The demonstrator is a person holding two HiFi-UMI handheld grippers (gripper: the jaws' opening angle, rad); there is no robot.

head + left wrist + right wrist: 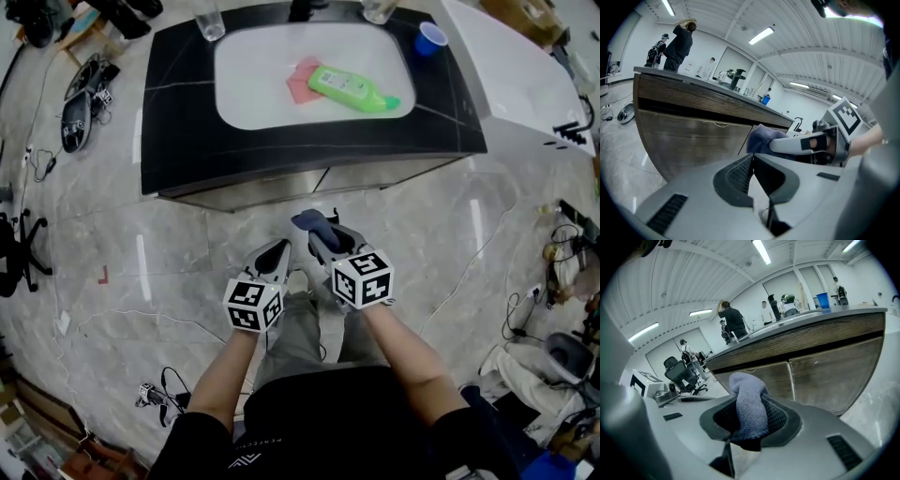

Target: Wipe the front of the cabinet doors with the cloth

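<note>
The wooden cabinet doors run under a dark countertop, with a vertical seam between two of them; in the left gripper view the doors fill the left. My right gripper is shut on a blue-grey cloth, a short way in front of the doors and not touching them. The cloth sticks out past the jaw tips and also shows as a cloth in the left gripper view. My left gripper hangs beside it, shut, with nothing between its jaws.
On the counter lie a white tray with a green bottle and a pink rag, a blue cup and two glasses. Cables and gear litter the marble floor. People stand behind the counter; an office chair is nearby.
</note>
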